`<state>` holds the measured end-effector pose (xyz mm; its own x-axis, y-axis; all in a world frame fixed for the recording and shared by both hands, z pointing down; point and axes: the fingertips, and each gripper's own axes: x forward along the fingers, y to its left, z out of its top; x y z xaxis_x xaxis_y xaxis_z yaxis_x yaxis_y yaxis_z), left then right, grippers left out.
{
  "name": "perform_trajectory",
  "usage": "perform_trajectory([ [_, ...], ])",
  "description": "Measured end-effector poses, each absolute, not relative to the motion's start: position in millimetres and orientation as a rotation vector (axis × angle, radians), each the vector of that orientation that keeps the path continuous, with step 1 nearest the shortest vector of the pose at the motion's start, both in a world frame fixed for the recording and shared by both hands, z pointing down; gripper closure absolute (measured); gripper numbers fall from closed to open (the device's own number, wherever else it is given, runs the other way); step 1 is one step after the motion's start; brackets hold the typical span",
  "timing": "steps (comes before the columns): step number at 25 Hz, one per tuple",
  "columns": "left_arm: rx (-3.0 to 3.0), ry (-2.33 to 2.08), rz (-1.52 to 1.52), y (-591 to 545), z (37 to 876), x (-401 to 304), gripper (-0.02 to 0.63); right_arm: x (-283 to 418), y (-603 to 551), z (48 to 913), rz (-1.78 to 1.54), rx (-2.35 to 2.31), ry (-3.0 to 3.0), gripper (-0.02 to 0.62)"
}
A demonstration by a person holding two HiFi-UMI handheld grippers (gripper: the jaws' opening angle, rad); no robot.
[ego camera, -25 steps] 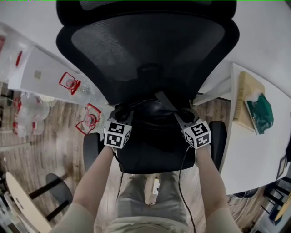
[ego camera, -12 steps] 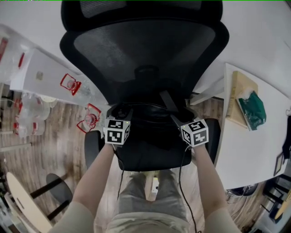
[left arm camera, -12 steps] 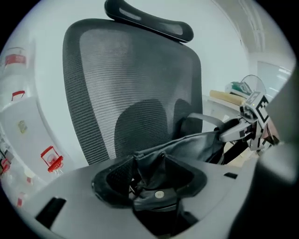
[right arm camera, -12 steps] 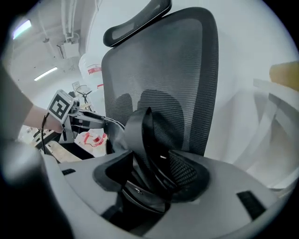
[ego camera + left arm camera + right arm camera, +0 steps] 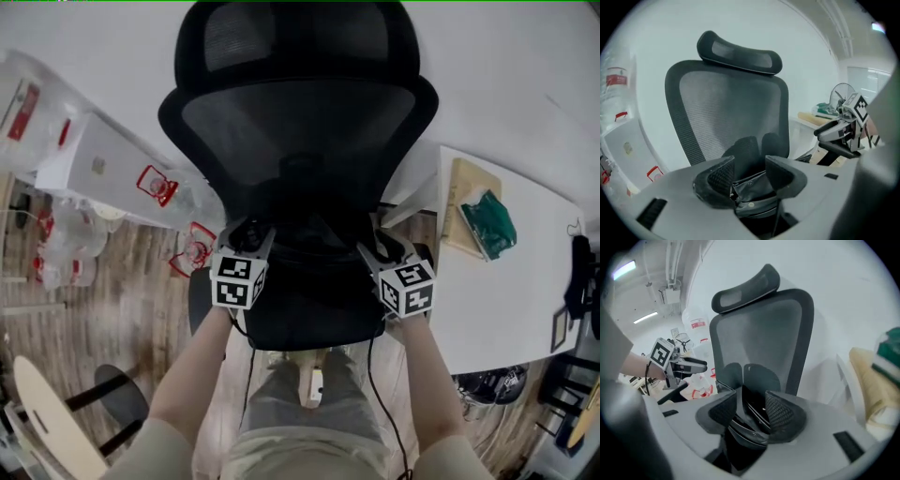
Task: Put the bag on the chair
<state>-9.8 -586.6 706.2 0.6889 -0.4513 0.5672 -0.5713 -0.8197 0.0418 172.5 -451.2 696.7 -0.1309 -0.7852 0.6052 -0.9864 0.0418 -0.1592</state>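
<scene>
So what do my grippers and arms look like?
The left gripper and right gripper are pale grey with black textured jaws; each carries a white cube of black square markers and trails a black cable. The sleeves are short and beige.

Chair (image 5: 300,122) sits at centre of the head view: headrest (image 5: 295,37) at top centre, backrest below it, seat at mid-frame. Bag (image 5: 749,192) lies on the seat, in front of the backrest's base. Counter (image 5: 506,309) runs down the right side, just beside the chair. Board (image 5: 457,187) lies on the counter's upper end, bundle (image 5: 487,225) on top of the board. Box (image 5: 103,169) at upper left. Bottle packs (image 5: 155,183) stand between box and chair, above the floor (image 5: 122,309). Stool (image 5: 47,412) in the lower left corner, well apart from the chair. Person's legs (image 5: 300,412) at bottom centre, below the seat's edge.
</scene>
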Motion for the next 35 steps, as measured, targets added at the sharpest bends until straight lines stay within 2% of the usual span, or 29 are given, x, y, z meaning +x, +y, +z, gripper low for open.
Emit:
perform_trajectory([
  [4,2.754,-0.834,0.762,-577.5,653.5,-18.0,0.414,164.6,-442.2,628.3,0.690,1.873,-2.019,0.457],
  [7,2.804,-0.867,0.668,-572.5,604.8,-28.5,0.476,154.8,-436.3,572.3,0.611,1.932,-2.068,0.514],
  [9,2.828,-0.879,0.610,-566.4,572.9,-34.3,0.479,146.0,-430.5,534.0,0.553,1.953,-2.105,0.531],
  [21,3.059,-0.825,0.386,-517.2,398.3,-64.1,0.518,114.0,-383.1,353.0,0.273,2.046,-2.218,0.561],
  [28,3.131,-0.783,0.187,-485.0,321.9,-75.4,0.537,96.7,-352.5,297.7,0.138,2.067,-2.230,0.574],
  [35,3.160,-0.767,0.112,-454.2,278.4,-90.1,0.560,69.4,-327.9,256.1,0.036,2.049,-2.303,0.574],
])
